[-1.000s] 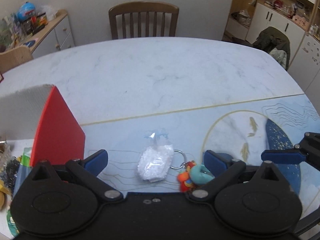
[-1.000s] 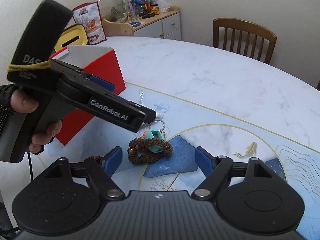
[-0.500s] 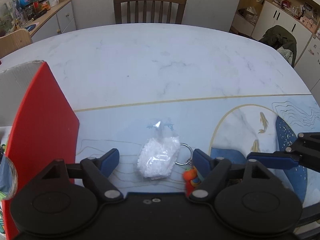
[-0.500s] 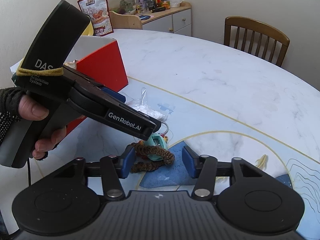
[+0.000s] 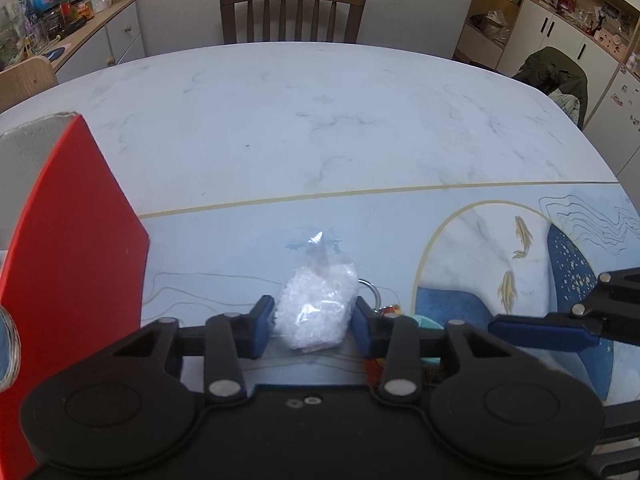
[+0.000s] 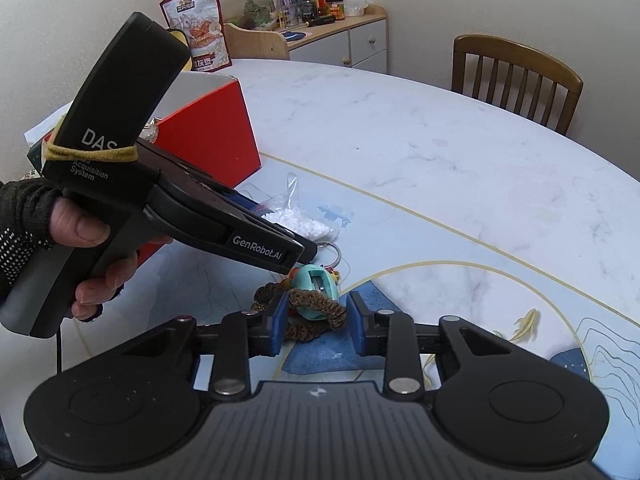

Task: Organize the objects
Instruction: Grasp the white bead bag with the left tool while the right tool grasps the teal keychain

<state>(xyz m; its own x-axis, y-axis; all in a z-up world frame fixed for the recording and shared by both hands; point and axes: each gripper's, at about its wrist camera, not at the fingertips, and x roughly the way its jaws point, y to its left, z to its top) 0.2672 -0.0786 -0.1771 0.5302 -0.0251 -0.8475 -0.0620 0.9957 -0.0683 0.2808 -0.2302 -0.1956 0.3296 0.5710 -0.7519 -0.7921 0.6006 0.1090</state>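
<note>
- So both grippers just went from wide open to closing in, pretty much at the same time. A second ago the left gripper (image 5: 313, 326) had its fingers spread way out either side of the bag (image 5: 316, 312); now the blue pads sit right up against it, one on each side.
- The bag (clear plastic, white pellets) is still lying on the table (image 5: 320, 120), just right of the red box (image 5: 72, 280). Not lifted yet as far as I can see, so I'd call the left one clamped on it, or a hair short of it.
- Same story on the right gripper (image 6: 316, 326): fingers were far apart, now they've narrowed around the brown cord (image 6: 316, 312) wrapped around the teal sharpener (image 6: 318, 280). Pads look like they're touching the cord on the left side; the other side I honestly can't tell if there's a sliver of gap.
- That little heap, with the keyring (image 6: 332, 252), sits further right of the box than the bag does, bag in between.
- What it means imo: the reaching part is done and this is the grab. Next would be lifting both and dropping them in the box, which is open on top and already has stuff in it.
- The cord is loose, so part could slip out on the lift.
</note>
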